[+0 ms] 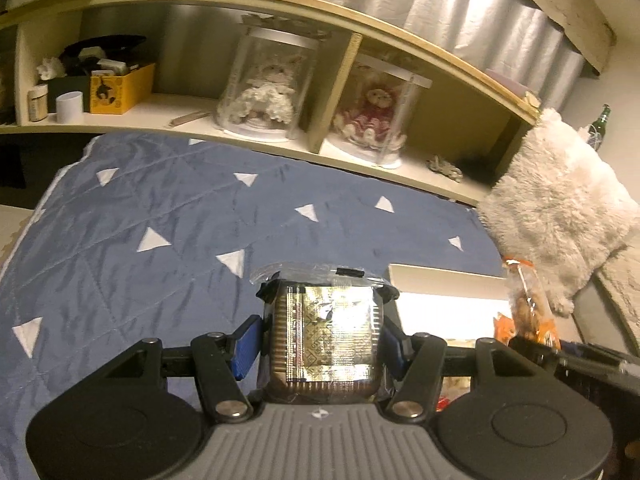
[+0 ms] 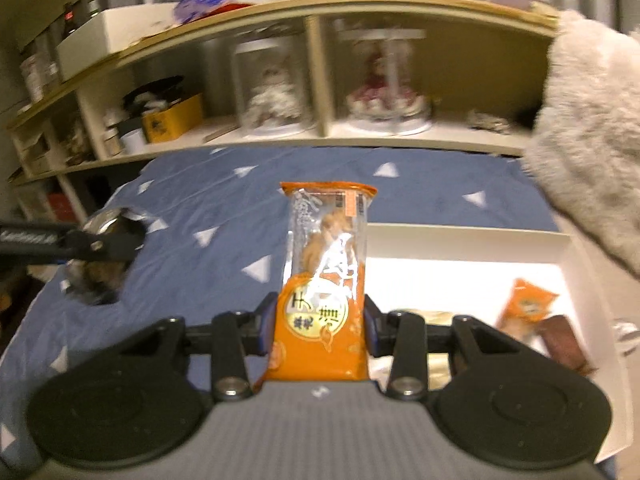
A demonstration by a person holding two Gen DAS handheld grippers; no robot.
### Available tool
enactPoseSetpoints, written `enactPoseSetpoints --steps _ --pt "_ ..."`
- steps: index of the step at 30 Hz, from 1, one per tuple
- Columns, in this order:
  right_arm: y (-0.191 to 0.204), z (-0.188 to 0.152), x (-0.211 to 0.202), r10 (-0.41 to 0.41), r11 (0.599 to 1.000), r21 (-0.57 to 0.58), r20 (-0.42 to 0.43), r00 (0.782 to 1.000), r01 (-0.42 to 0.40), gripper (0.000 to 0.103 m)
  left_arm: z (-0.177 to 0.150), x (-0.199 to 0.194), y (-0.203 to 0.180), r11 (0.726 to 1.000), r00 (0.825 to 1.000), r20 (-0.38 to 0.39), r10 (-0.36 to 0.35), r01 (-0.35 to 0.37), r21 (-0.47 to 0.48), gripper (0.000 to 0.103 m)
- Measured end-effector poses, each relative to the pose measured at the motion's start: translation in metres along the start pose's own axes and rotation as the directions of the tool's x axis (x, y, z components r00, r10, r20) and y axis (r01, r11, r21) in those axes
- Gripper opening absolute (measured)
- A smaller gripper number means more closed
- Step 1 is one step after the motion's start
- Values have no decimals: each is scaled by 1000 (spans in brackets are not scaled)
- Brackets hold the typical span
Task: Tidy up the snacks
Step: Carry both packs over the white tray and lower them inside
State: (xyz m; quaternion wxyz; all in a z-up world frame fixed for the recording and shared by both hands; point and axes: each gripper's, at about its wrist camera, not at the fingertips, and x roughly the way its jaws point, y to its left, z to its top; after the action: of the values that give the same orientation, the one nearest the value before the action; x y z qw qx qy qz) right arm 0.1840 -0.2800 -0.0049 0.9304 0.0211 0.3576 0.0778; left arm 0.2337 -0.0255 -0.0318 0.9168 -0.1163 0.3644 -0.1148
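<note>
- Blanket (image 1: 168, 216) fills the left and middle of the left wrist view, bare of snacks, with open room up to the shelf (image 1: 256, 4) that curves across the top.
- Fluffy pillow (image 1: 560, 200) closes off the right edge; the white box (image 1: 448, 276) shows its near rim at lower right, just beside the gripper.
- Left gripper (image 1: 322, 344) sits bottom centre, pointing up the frame over the blanket.
- Its blue pads (image 1: 246, 346) are set narrow, pressing both sides of a square gold-patterned pack (image 1: 324, 340) in clear wrap.
- An orange pack (image 1: 528, 304) rises at the right edge, above the box, with the other tool's dark body below it.

- Right wrist view: blanket (image 2: 224, 200) lies at left and centre, the box (image 2: 472, 236) takes the lower right, its far wall pale and its floor brightly lit.
- Pillow (image 2: 592, 140) crowds the upper right; shelf (image 2: 320, 8) spans the top.
- Right gripper (image 2: 320, 326) is bottom centre, aimed up the frame, roughly over the box's left edge.
- Its jaws are drawn close onto the orange pack (image 2: 324, 288), held upright by its lower half.
- Inside the box, lower right, lie a small orange snack (image 2: 528, 304) and a brown one (image 2: 564, 340); blur hides more detail.
- Left gripper (image 2: 100, 248) reaches in from the left edge, a blurred pack in it.
</note>
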Motion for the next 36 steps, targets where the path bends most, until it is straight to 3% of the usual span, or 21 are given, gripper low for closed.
enactPoseSetpoints --steps 8,15,27,30,34,36 --pt "-62 2 14 -100 986 133 4 995 98 47 -4 23 -17 999 999 -34 -29 29 22 62" --pt "-105 -3 51 -143 944 294 -48 989 151 47 0 56 -38 998 995 -77 -59 61 26 62" --pt "-155 -2 108 -135 814 554 -113 984 175 48 4 125 -102 986 984 -131 -121 134 97 62" --pt "-159 -2 113 -110 787 600 -89 990 141 52 3 140 -108 986 981 -155 -119 135 100 62" --pt "-167 -5 123 61 719 694 -16 998 -33 70 4 152 -115 985 981 -170 -96 118 125 62" --pt "-167 -4 125 83 731 681 -9 996 -55 70 5 158 -118 985 981 -174 -84 108 135 62"
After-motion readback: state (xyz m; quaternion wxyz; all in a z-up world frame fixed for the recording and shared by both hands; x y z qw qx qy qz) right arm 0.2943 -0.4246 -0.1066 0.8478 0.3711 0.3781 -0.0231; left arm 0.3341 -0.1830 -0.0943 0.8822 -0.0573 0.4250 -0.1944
